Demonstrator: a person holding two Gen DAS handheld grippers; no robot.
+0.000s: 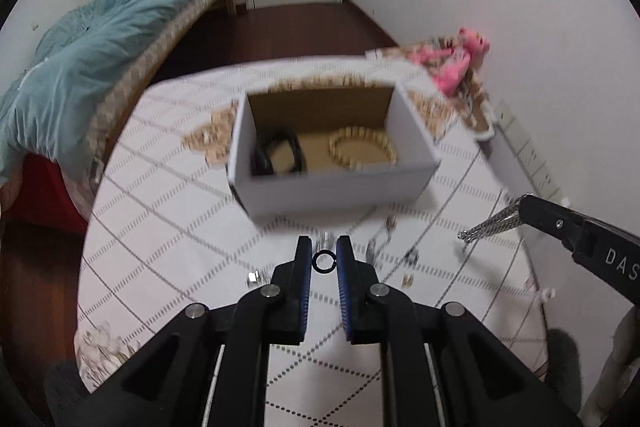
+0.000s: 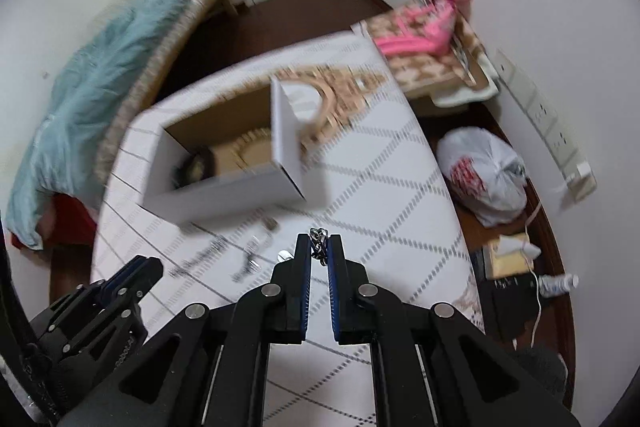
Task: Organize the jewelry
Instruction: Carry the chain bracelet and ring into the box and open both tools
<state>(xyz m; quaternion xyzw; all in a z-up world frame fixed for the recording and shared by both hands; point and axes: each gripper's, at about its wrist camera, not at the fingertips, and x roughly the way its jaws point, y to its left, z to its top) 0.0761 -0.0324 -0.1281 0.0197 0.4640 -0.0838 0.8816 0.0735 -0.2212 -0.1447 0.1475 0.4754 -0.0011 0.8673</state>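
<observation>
Both tools are loaded: the left tool (image 1: 324,254) pinches a small black ring (image 1: 323,261), the right tool (image 2: 319,247) clamps a silver chain (image 2: 319,242), and the open white box (image 1: 334,163) sits on the desk (image 1: 168,227) straight ahead, nearer the left tool.

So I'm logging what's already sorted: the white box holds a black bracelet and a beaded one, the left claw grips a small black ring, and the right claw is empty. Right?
Not quite: the right claw is not empty. The right wrist view shows it shut on a silver chain. The rest stands: white box, black bracelet, beaded one, left claw on the small black ring.
</observation>
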